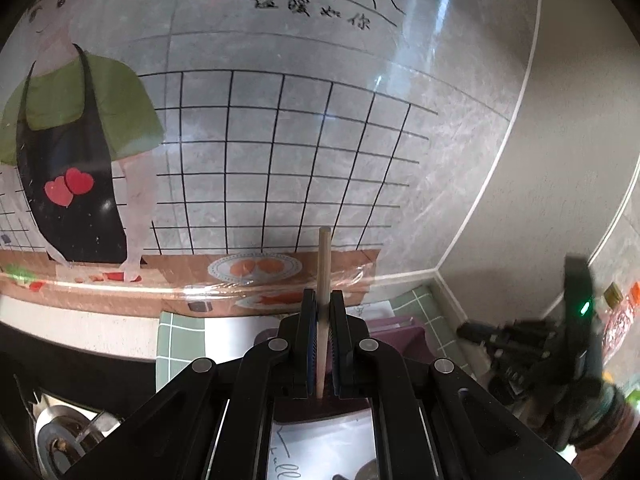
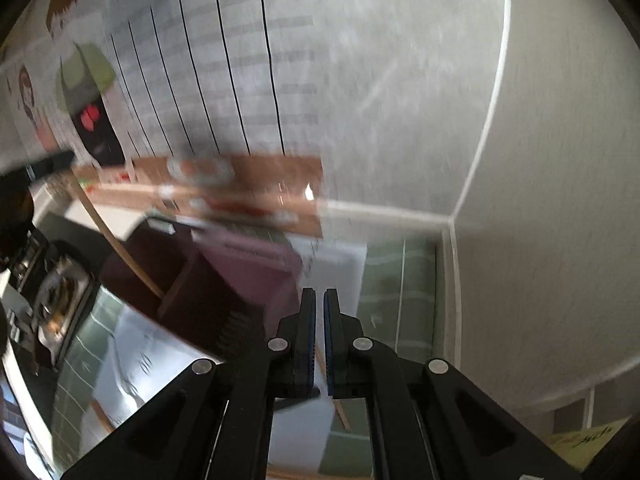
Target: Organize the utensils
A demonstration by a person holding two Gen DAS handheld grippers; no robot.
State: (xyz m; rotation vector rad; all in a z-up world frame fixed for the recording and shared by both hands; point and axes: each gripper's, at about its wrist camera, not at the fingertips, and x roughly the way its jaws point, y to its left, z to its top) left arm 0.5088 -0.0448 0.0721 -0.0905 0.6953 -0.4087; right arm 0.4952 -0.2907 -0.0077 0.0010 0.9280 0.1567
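The left gripper (image 1: 323, 300) clamps a wooden chopstick (image 1: 323, 272) upright between its jaws, above the maroon utensil box (image 1: 404, 334) by the kitchen wall. The right gripper (image 2: 319, 300), jaws closed and empty, hangs beside that box, a second chopstick (image 2: 332, 392) lying beneath it

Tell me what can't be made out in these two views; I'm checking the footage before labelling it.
- Left wrist view: the chopstick's lower end is hidden behind the left gripper.
- Left wrist view: the maroon holder is mostly covered by the gripper body.
- Right wrist view: motion blur smears the holder's compartments.
- Right wrist view: whether the right gripper pinches the chopstick below it is unclear.
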